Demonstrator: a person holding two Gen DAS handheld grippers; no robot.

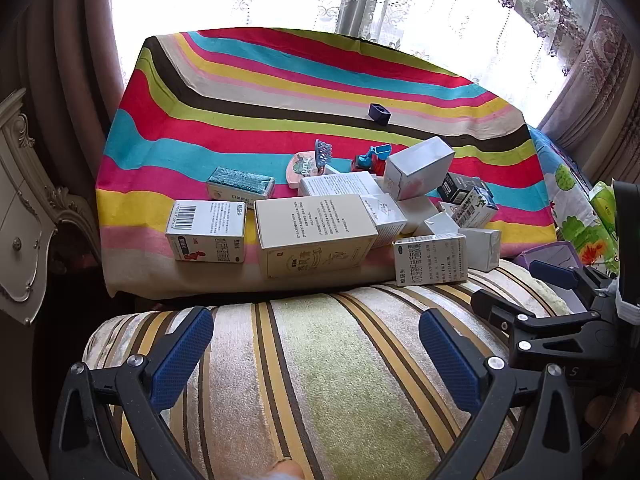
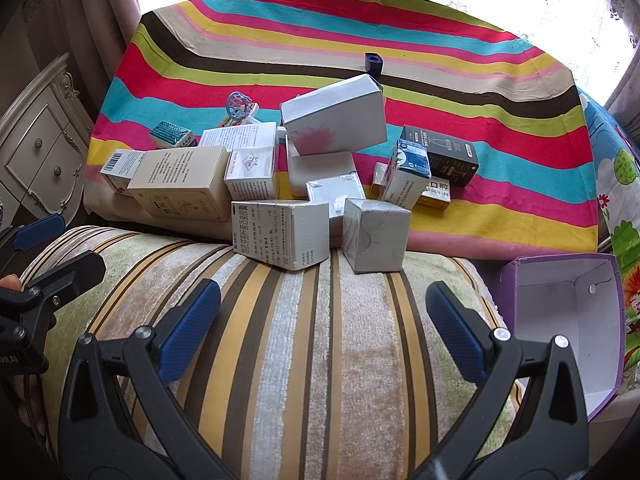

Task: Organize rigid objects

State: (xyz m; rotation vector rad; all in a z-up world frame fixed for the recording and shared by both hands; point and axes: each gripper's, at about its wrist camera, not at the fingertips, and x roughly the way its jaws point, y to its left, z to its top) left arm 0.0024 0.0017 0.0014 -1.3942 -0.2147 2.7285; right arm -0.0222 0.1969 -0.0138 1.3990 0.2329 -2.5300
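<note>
- The left gripper [image 1: 316,356] hangs above the striped cushion [image 1: 312,380] at the bottom of its own view, its 2 blue pads [image 1: 182,354] spread wide with nothing between them.
- The right gripper [image 2: 322,328] is in the same posture low in its view, fingers released and empty; both look parked short of the pile, likely so the cameras take in the whole clutter before a pick.
- The boxes [image 2: 304,168] sit in a loose heap across the middle of the frame, on the near edge of the striped cloth [image 2: 480,92], some flat, some tipped against each other.
- 1 white box with a pink flower [image 2: 334,116] rests tilted on top of others, so it would probably shift if a lower one were pulled first.
- 2 boxes at the front, a printed carton [image 2: 280,234] and a plain grey cube [image 2: 376,240], overhang onto the cushion and lie nearest the right gripper.
- An open purple box [image 2: 568,320] stands at the lower right, mouth toward the camera and empty; I judge it the bin for sorting, placed within easy reach of the right hand.
- A small dark blue block [image 1: 379,113] sits alone well behind the heap.
</note>
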